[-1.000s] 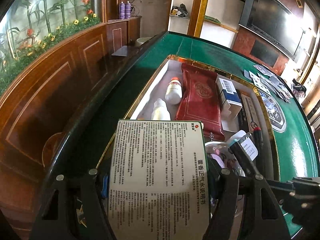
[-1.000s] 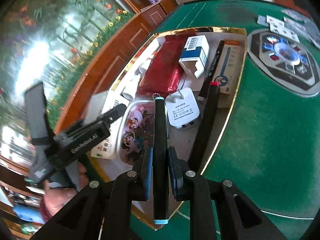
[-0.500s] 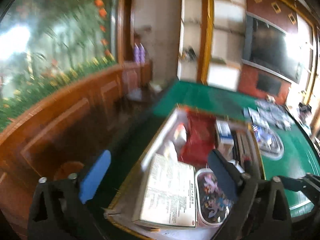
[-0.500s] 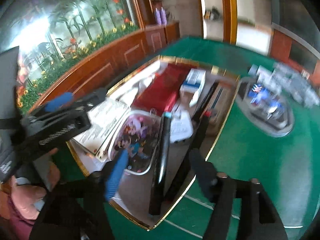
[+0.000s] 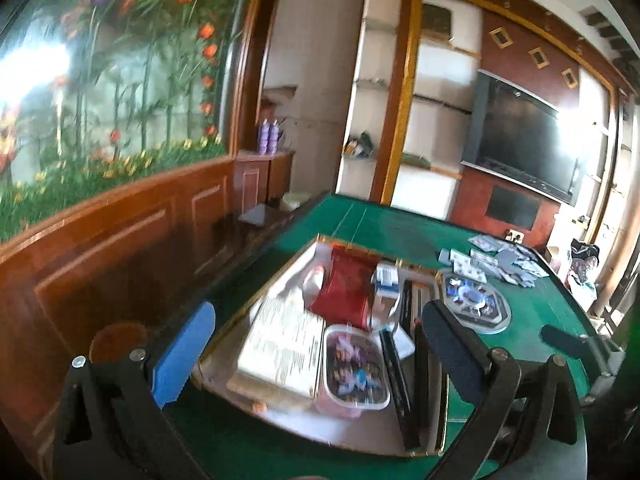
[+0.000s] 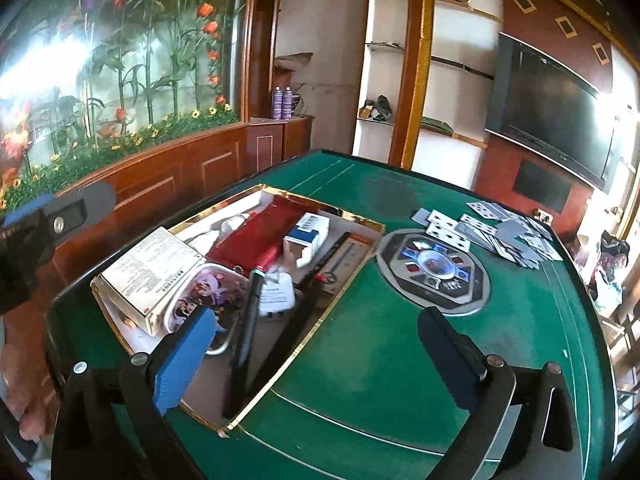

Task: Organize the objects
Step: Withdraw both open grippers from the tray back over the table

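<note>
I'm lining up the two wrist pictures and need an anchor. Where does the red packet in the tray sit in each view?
Left wrist: the red packet lies centre frame, in the far half of the gold-rimmed tray, just left of the blue-and-white box.
Right wrist: the red packet lies left of centre, again left of that box.
Shared landmark: the octagonal console set in the green table, right of the tray.
</note>
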Motion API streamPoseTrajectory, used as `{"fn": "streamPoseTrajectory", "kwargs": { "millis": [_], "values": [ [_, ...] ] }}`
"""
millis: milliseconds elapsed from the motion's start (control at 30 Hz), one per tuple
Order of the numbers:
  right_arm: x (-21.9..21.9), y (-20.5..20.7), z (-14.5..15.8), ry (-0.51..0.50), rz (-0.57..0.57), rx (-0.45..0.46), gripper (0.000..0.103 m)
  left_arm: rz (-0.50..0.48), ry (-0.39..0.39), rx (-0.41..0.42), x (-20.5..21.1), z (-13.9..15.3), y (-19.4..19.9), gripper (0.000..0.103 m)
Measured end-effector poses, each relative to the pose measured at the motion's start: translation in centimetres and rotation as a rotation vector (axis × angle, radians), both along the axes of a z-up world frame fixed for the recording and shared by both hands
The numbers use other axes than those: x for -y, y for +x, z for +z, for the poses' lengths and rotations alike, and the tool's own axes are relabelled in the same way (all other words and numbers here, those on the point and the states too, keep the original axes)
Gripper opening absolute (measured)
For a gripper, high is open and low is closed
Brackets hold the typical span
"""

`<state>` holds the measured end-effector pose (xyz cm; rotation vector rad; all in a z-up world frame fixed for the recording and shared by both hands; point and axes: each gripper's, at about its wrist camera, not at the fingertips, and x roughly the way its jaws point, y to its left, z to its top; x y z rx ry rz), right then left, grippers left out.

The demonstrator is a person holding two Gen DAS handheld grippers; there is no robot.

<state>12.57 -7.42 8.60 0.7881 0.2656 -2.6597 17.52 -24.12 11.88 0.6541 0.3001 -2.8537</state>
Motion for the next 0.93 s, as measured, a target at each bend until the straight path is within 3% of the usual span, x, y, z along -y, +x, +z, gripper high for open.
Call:
{"fn": "streamPoseTrajectory", "kwargs": {
  "millis": [100,333,467,933],
  "values": [
    [-1.1,0.4,0.0,-0.015,-0.011,-0.005,0.103,0.004,0.031,0.062,-0.2,-1.7,0.0,0.103],
    [-1.8,1.3,0.2,0.001,-0.019,-0.040,0.103,0.084,-0.007,0.171,-1.1,-3.9,0.5,0.103],
    [-1.8,1.7,0.2,0.005,-0.010,-0.045,0.103,0.115,-0.057,0.182,-1.8,-3.9,1.0,0.103],
    [-0.9,2.1,-0.4,0.047,-0.002,-0.032,0.103,0.186,-0.076,0.233,-1.3,-4.9,1.7,0.103]
  ]
}}
